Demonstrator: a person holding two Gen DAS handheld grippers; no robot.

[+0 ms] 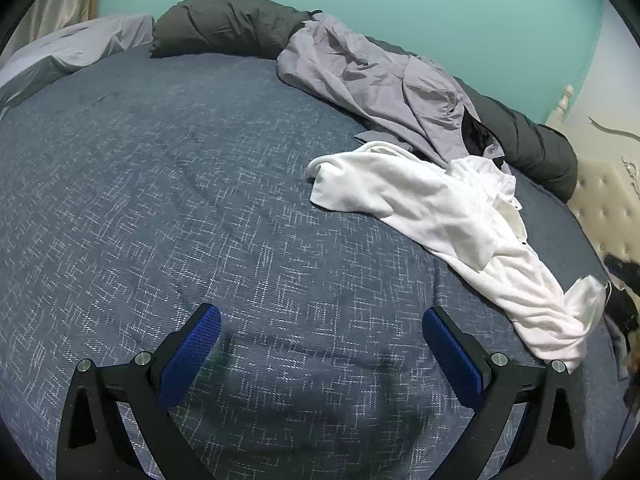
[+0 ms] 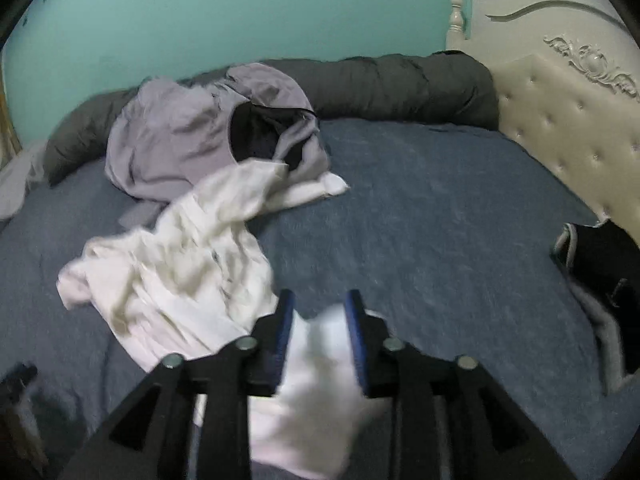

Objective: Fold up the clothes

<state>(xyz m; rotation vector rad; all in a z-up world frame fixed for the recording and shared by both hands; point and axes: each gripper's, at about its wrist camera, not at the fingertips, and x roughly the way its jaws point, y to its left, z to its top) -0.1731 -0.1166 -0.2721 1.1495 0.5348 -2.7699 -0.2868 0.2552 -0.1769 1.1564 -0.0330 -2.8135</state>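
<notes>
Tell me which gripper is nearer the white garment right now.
Right. The right gripper has the white garment between its fingers; the left gripper hovers open over bare bedspread, beside it.

- the white garment (image 1: 452, 216) is sprawled on the bedspread (image 1: 200, 200), off to the right of the left gripper (image 1: 322, 344)
- one end sits between the right gripper's (image 2: 320, 320) fingers
- the lilac garment (image 2: 180, 136) is behind it, up against the long bolster (image 2: 400, 84)
- headboard (image 2: 568, 128) is on the right

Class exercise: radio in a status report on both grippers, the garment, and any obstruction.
Left hand-held gripper open over bare bedspread. Right hand-held gripper closed on white garment, crumpled, unfolded. Grey garment touching its far end.
</notes>
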